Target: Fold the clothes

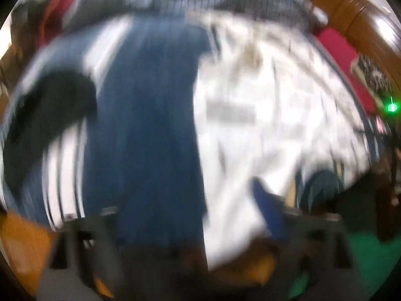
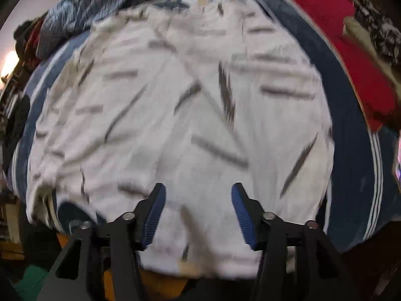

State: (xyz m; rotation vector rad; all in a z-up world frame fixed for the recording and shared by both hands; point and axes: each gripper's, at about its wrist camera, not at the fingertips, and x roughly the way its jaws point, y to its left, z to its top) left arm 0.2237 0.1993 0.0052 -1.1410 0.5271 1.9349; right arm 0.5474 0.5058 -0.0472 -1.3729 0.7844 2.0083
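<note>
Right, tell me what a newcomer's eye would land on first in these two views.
First, the white garment with grey dashes, spread across the middle of the right wrist view on a navy striped cover, with the right gripper open over its near edge. Next, the red cloth at upper right. In the blurred left wrist view, a blue cloth fills the centre-left.

A dark blue bedspread with white edge stripes covers the bed. Beside its right edge lies a red blanket; a warm lamp, perhaps, glows far left of it.
</note>
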